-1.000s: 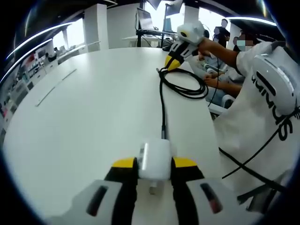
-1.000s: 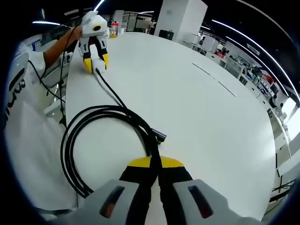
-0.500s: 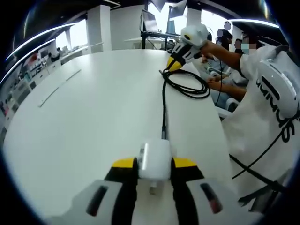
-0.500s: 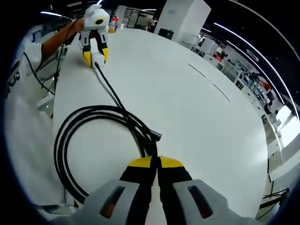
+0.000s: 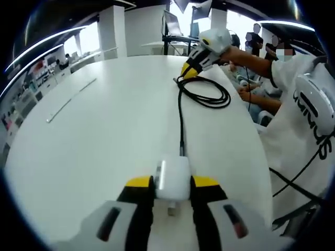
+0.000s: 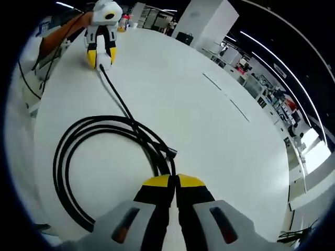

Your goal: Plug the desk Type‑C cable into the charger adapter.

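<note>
In the left gripper view the left gripper [image 5: 172, 184] has its fingers clamped on the white charger adapter [image 5: 172, 179], which rests low over the white tabletop [image 5: 104, 130] with the black Type-C cable [image 5: 181, 120] plugged into its far end. The cable runs across the tabletop to a loose coil near the right gripper [image 5: 191, 67]. In the right gripper view the right gripper [image 6: 174, 183] pinches the cable at the coil's edge, fingers closed on it, with a free plug end [image 6: 170, 152] lying just ahead.
</note>
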`<state>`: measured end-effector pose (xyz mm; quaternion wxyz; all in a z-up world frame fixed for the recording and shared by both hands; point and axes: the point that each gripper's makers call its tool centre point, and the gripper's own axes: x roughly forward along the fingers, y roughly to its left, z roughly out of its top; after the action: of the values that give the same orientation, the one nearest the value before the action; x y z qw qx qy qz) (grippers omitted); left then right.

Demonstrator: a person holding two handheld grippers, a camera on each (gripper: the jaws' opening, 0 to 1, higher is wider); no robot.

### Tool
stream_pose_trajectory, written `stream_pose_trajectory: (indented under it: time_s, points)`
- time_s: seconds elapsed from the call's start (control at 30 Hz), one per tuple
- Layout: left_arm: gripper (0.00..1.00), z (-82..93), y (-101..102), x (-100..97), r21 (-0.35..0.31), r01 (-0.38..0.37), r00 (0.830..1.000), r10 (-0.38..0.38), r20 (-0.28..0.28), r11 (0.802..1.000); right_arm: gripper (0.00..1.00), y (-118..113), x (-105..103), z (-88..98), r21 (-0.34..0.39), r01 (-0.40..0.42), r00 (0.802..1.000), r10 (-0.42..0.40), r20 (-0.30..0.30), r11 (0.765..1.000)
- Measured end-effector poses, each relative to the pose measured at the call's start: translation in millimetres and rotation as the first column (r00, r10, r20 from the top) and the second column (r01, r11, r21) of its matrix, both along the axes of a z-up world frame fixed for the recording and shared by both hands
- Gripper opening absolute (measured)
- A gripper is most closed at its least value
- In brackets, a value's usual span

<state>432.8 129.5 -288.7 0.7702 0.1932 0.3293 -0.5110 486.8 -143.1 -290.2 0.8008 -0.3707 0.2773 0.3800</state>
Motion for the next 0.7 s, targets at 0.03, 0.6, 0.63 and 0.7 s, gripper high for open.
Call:
stream_pose_trajectory:
  time_s: [0.03,0.6,0.63,0.7]
  points:
    - [0.26,0.2,0.6,3.0,-0.002,-0.001,1.000,0.001,0.000,1.000,0.02,0.6,3.2,-0.1,-0.004,-0.002,1.000,0.002,0.003,1.000]
    - [0.25,-1.0,6.5,59.1,0.037,0.020,1.000,-0.020,-0.001,0.999,0.02,8.5,60.9,-3.3,-0.066,0.002,0.999,0.001,0.054,0.998]
    - [0.25,-1.1,7.5,64.1,0.037,0.021,1.000,-0.022,0.002,0.999,0.02,8.8,63.4,-3.0,-0.068,0.003,0.998,0.001,0.056,0.998]
    - [0.25,-1.0,9.7,72.7,0.036,0.018,1.000,-0.018,0.003,0.999,0.02,10.1,72.7,-2.6,-0.075,0.005,0.998,-0.001,0.061,0.997]
